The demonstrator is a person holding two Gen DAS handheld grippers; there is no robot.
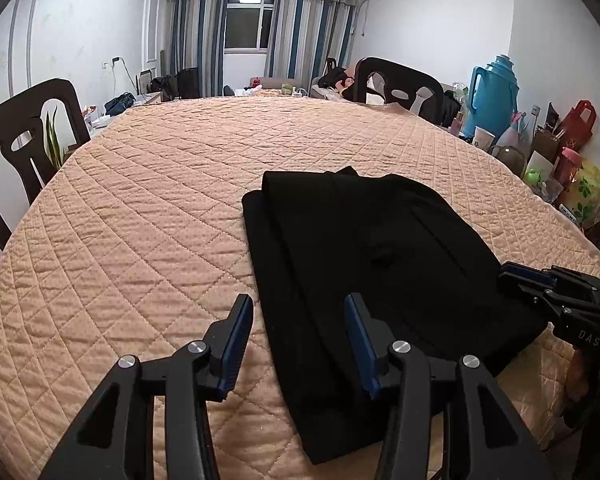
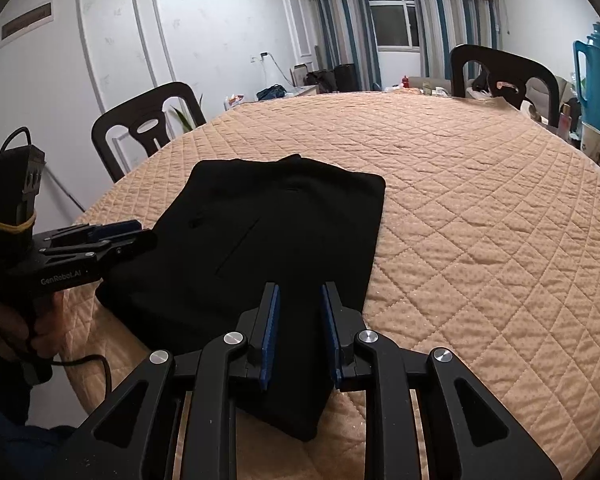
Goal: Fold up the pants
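Note:
Black pants point(image 1: 364, 264) lie folded in a flat stack on the quilted peach table cover point(image 1: 148, 208), near the front edge. They also show in the right wrist view point(image 2: 276, 232). My left gripper point(image 1: 298, 312) is open and empty, hovering over the stack's near left edge. It shows from the side in the right wrist view point(image 2: 140, 234). My right gripper point(image 2: 299, 300) is open and empty, held over the stack's near right part. It shows at the right of the left wrist view point(image 1: 512, 276), by the stack's right edge.
Dark chairs stand at the table's left point(image 1: 24, 132) and far right point(image 1: 396, 80). A blue thermos jug point(image 1: 492, 96), cups and bags crowd the right side. The far table end holds small items point(image 1: 288, 89).

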